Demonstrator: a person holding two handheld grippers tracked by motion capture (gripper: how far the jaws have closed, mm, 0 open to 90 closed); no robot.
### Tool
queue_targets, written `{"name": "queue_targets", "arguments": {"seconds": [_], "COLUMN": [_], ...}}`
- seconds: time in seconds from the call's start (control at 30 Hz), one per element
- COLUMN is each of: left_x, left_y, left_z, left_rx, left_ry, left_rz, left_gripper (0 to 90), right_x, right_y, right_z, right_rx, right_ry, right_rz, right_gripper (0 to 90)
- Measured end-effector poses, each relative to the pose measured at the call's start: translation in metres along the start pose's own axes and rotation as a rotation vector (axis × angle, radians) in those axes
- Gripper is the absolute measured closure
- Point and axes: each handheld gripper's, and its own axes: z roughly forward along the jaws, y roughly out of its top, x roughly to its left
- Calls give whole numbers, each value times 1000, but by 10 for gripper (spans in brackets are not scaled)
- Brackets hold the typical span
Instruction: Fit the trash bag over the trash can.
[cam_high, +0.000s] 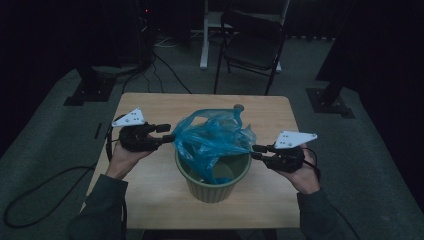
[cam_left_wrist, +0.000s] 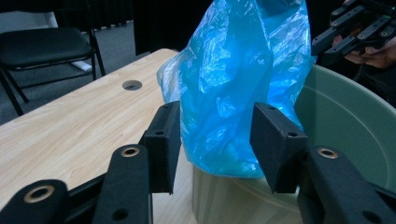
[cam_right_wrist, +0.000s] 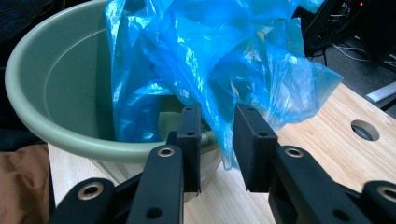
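Observation:
A pale green bin (cam_high: 212, 187) stands in the middle of the wooden table (cam_high: 145, 105). A crumpled blue plastic bag (cam_high: 215, 135) sits in it and bulges above the rim. My left gripper (cam_high: 170, 132) is at the bag's left edge. In the left gripper view its jaws (cam_left_wrist: 217, 140) stand wide apart, with the bag (cam_left_wrist: 238, 70) between them and no pad pressing it. My right gripper (cam_high: 255, 151) is at the bin's right rim. Its jaws (cam_right_wrist: 217, 140) are parted, and a loose fold of the bag (cam_right_wrist: 205, 51) hangs in the gap over the bin (cam_right_wrist: 60, 79).
A black folding chair (cam_high: 255, 42) stands beyond the table's far edge. A round cable hole (cam_high: 238, 106) is in the tabletop behind the bag. Cables (cam_high: 45, 185) trail over the grey floor at the left, and dark stand bases sit at both sides.

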Motion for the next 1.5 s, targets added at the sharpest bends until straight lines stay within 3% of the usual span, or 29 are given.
{"name": "queue_targets", "arguments": {"seconds": [0.27, 0.53, 0.6, 0.73, 0.9, 1.07, 1.13, 1.17, 1.33, 1.5], "left_x": [-1, 11, 17, 26, 36, 43, 43, 42, 36, 33], "left_y": [1, 5, 7, 11, 15, 22, 22, 24, 26, 26], "left_z": [-3, -10, -8, 0, 14, 38, 38, 50, 55, 56], "left_rx": [-8, -15, -12, 6, 25, 78, 78, 112, 123, 138], "left_ry": [6, 79, 129, 173, 182, 129, 129, 66, -10, -36], "left_rz": [7, -24, -49, -75, -108, -128, -128, -116, -84, -68], "left_gripper": [512, 548, 566, 581, 582, 568, 557, 542, 521, 515], "right_x": [-1, -8, -10, -12, -13, -13, -13, -14, -16, -17], "right_y": [4, 7, 10, 12, 11, 12, 12, 11, 9, 8], "right_z": [4, 1, 1, 5, 11, 17, 17, 17, 17, 18], "right_rx": [-5, -34, -42, -35, -18, -3, -2, -3, -1, -4], "right_ry": [-3, -50, -65, -83, -90, -91, -91, -92, -94, -98], "right_rz": [10, 36, 43, 41, 47, 45, 46, 52, 61, 70], "right_gripper": [711, 719, 728, 749, 770, 768, 768, 765, 744, 736]}}
